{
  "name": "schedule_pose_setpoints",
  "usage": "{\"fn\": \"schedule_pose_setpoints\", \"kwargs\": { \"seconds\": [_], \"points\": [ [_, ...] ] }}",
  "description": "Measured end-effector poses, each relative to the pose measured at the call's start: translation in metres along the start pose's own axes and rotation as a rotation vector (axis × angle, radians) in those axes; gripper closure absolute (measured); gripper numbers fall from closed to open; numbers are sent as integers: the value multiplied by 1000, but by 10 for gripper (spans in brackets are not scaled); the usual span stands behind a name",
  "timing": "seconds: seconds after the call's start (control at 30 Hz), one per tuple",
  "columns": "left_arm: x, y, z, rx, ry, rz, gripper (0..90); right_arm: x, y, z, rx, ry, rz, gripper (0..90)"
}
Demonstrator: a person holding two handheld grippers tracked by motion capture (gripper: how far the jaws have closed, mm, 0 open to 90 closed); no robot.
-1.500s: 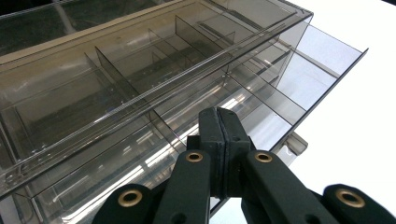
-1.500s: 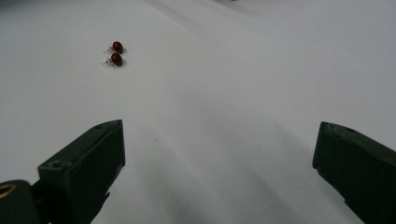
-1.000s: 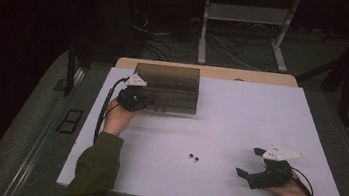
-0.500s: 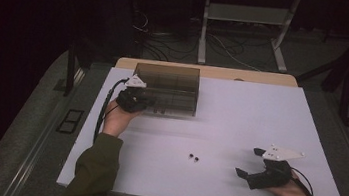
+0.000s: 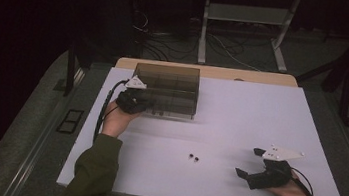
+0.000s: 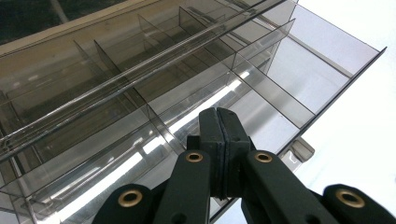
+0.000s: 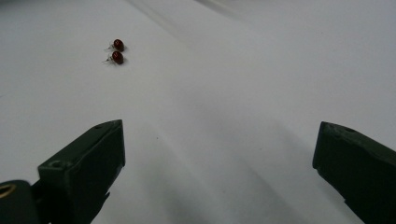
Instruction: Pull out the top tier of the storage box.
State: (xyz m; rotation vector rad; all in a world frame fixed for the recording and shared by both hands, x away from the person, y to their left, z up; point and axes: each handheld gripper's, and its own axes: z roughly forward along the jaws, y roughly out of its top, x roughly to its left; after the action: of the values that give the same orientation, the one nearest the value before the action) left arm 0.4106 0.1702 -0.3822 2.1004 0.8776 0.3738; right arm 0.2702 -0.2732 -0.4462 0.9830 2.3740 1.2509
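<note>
On white table (image 5: 241, 111), left hand-held gripper (image 5: 142, 103) closed empty (against smoky organiser box (image 5: 166, 88)), right hand-held gripper (image 5: 250, 162) wide open, dark room

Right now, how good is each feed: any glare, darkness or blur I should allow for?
High view: dim, room black beyond the table, the two red beads mere specks. Left gripper view: bright glare streaks on the clear organizer box. Right gripper view: beads sharp, far table washed out and soft.
</note>
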Motion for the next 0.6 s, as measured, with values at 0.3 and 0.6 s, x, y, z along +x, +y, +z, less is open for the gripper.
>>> {"fn": "schedule_pose_setpoints", "kwargs": {
  "seconds": [0.3,0.6],
  "points": [
    [-1,-1,-1,6,-4,2,888,0,0,0,0,1,-1,19],
    [-3,-3,-3,14,-6,4,888,0,0,0,0,1,-1,19]
  ]
}}
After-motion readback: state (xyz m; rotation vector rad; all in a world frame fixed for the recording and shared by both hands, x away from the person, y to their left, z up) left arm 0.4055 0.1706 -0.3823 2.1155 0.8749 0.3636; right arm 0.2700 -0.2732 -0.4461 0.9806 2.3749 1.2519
